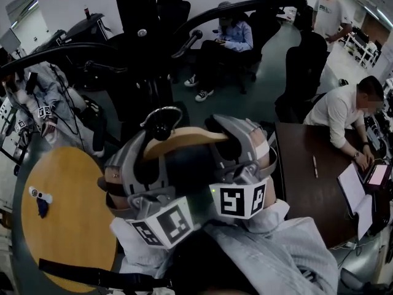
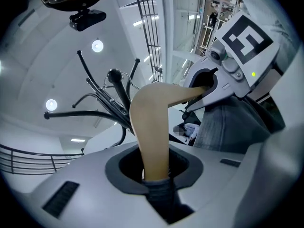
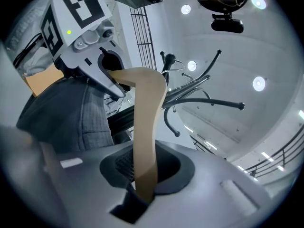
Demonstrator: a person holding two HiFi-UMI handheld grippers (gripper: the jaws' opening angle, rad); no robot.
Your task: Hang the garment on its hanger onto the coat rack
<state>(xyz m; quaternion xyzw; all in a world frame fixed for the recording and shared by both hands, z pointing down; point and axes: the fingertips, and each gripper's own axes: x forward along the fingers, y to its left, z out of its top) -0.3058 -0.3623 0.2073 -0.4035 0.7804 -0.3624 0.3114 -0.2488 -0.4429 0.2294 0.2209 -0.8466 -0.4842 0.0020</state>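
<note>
A wooden hanger (image 1: 184,139) carrying a grey garment (image 1: 270,244) is held up close to the black coat rack (image 1: 136,23). Its metal hook (image 1: 161,117) sits at a knobbed arm tip of the rack; I cannot tell whether it rests on it. My left gripper (image 1: 132,165) is shut on the hanger's left arm (image 2: 152,141), with cloth caught at the bottom of the grip. My right gripper (image 1: 245,149) is open, with the other hanger arm (image 3: 145,141) loose between its jaws. Each gripper view shows the other gripper and the rack's curved arms (image 3: 204,96) above.
A round wooden table (image 1: 73,226) with small objects (image 1: 40,196) lies at lower left. A brown desk (image 1: 307,183) stands at right with a person (image 1: 344,112) bent over it. Another person (image 1: 230,42) sits behind the rack among black office chairs (image 1: 304,72).
</note>
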